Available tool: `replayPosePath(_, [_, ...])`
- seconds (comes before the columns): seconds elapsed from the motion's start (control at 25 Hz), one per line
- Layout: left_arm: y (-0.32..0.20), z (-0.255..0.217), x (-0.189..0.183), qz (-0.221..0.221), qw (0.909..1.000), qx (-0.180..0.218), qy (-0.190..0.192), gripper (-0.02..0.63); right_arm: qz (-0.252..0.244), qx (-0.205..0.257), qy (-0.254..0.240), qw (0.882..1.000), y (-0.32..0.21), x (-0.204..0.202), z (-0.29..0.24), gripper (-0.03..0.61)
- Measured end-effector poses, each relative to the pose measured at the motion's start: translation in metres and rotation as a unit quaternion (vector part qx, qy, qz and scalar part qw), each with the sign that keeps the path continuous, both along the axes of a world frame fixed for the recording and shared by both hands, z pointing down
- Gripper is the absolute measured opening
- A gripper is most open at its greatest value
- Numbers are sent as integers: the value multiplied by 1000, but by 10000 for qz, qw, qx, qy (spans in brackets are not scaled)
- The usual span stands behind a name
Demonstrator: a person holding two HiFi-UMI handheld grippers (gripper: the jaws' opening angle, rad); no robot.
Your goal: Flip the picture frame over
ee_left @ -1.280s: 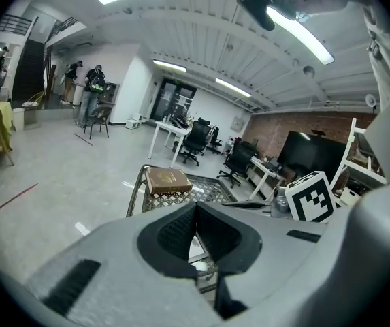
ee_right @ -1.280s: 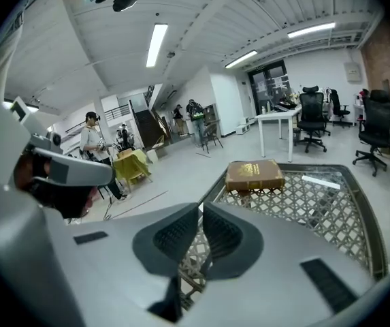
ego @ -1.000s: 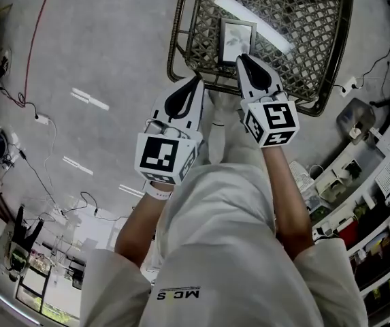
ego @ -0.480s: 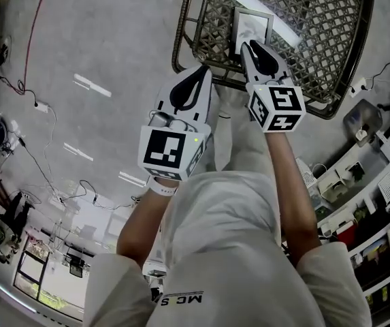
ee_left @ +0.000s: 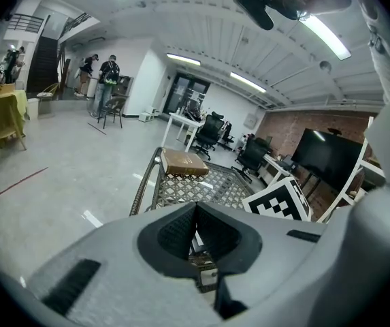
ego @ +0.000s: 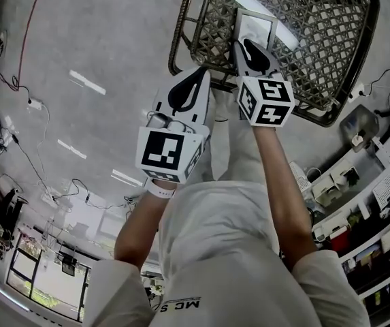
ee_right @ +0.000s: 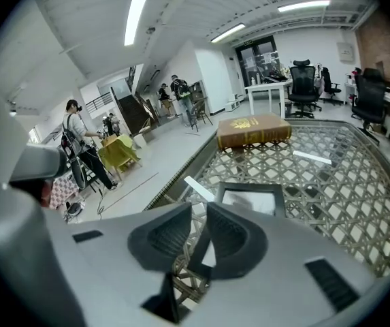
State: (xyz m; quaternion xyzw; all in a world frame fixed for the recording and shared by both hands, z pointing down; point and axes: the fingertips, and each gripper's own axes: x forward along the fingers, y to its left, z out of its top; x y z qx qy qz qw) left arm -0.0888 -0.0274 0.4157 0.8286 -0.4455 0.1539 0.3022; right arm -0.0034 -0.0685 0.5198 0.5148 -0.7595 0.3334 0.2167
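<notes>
Two grippers: our left gripper (ego: 196, 77), jaws together and empty, hangs at the surface's (ego: 181, 26) near corner, open floor (ego: 99, 39) to its left. Our right gripper (ego: 244, 45), jaws having just been opening, grips nothing. The picture frame (ego: 257, 27) lies flat just ahead of it.

The right gripper (ee_right: 200, 213) has just been opening its jaws. A second ago they were almost shut, and now there is a clear gap between them. Nothing is squeezed in the gap. Only the mesh table (ego: 317, 39) shows through it. The right gripper has also gone down and forward. Its tips now reach over the near edge of the picture frame (ego: 256, 26), where before they stopped just at that edge. Its marker cube (ego: 266, 101) has turned a bit, so more of its left side shows. The head view has moved too, and the table now fills more of the top right.
</notes>
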Motion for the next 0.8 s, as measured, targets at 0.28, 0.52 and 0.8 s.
replayPosePath(0.28, [0, 7, -3, -83, 9999, -70, 49, 25, 278, -395, -64, 9988, -5, 1, 25, 95])
replayPosePath(0.52, [1, 10, -11, -125, 9999, -88, 21, 25, 310, -629, -99, 9975, -7, -3, 37, 104])
replayPosePath(0.8, [5, 15, -15, -127, 9998, -163, -12, 25, 346, -905, -30, 9953, -5, -5, 50, 123])
